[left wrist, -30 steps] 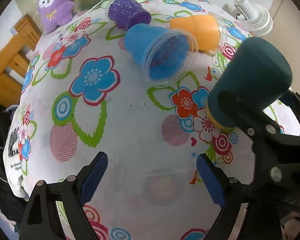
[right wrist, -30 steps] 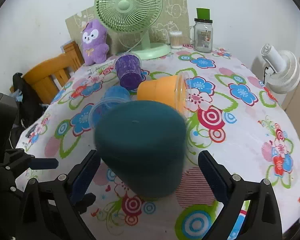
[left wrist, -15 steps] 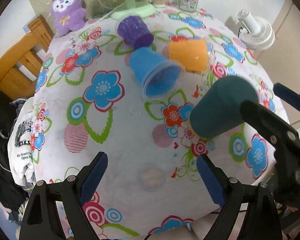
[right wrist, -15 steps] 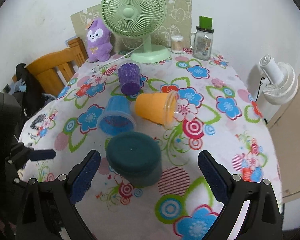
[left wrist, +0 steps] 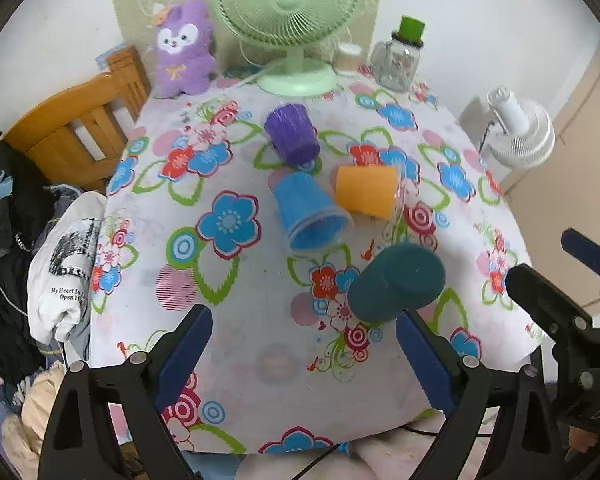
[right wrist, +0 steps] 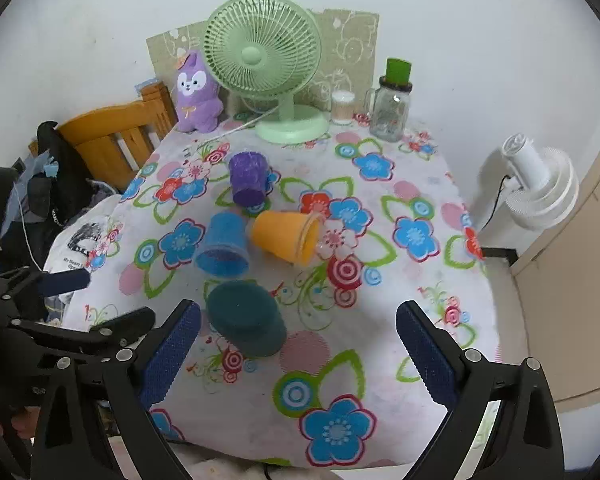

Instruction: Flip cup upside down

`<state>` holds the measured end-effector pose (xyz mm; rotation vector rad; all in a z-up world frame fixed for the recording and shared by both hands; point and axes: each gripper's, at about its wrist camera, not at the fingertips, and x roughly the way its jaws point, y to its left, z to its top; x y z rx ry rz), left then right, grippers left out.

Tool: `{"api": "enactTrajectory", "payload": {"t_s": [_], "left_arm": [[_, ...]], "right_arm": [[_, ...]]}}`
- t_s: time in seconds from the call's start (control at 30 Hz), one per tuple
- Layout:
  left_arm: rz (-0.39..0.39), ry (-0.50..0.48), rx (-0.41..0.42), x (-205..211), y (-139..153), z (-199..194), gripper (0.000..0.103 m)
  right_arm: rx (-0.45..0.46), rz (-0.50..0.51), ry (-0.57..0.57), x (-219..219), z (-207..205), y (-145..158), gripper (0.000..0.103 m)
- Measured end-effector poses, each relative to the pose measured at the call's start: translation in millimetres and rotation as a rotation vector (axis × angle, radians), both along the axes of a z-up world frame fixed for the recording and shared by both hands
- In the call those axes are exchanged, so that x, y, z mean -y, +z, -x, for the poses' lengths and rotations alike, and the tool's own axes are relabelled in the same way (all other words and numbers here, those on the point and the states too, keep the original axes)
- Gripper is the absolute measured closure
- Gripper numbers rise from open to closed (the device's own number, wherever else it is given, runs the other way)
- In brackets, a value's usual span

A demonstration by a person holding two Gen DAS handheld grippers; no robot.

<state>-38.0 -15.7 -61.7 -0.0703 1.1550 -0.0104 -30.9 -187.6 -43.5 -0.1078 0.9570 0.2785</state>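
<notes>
A dark teal cup (left wrist: 396, 282) (right wrist: 244, 316) stands upside down on the flowered tablecloth (left wrist: 236, 280), near the front edge. A blue cup (left wrist: 308, 214) (right wrist: 223, 246) and an orange cup (left wrist: 366, 195) (right wrist: 286, 236) lie on their sides behind it. A purple cup (left wrist: 292, 134) (right wrist: 248, 184) stands upright farther back. My left gripper (left wrist: 304, 354) is open and empty, above the table's front. My right gripper (right wrist: 298, 354) is open and empty, drawn back from the teal cup.
A green desk fan (right wrist: 262, 60), a purple plush toy (right wrist: 198, 92), a glass jar with a green lid (right wrist: 392, 108) and a small container (right wrist: 342, 107) stand at the back edge. A wooden chair (left wrist: 76, 132) and clothes (left wrist: 60, 264) are at the left. A white fan (right wrist: 536, 184) stands at the right.
Both grippers have drawn back and up from the table, so more of it shows. The teal cup stays upside down where it was set; my right gripper no longer surrounds it.
</notes>
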Motion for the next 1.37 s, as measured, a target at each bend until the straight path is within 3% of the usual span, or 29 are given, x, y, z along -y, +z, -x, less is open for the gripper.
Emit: {"api": "enactTrajectory", "payload": {"t_s": [0.07,0.27,0.43,0.77,1.37], "left_arm": [[-0.012,0.057,0.032,-2.9,10.0,3.6,0.008],[0.03,0.12,0.054,-5.8,22.9,11.2,0.004],[0.031,0.114,0.074,0.3,28.0,16.6,0.004],[0.023,0.145,0.131,-2.4,40.1,20.5,0.0],[-0.011,0.137,0.115,0.0,36.0,20.9,0.0]], "right_arm": [[0.012,0.02,-0.04,2.8,0.4,6.0,0.004],[-0.052,-0.055,-0.113,14.2,2.5,14.1,0.004],[-0.039,-0.014,-0.116,13.9,7.2,17.2,0.004],[-0.01,-0.03,-0.127,18.0,10.2,23.9,0.004],[-0.014,-0.019,-0.118,14.0,13.4,23.3,0.004]]}}
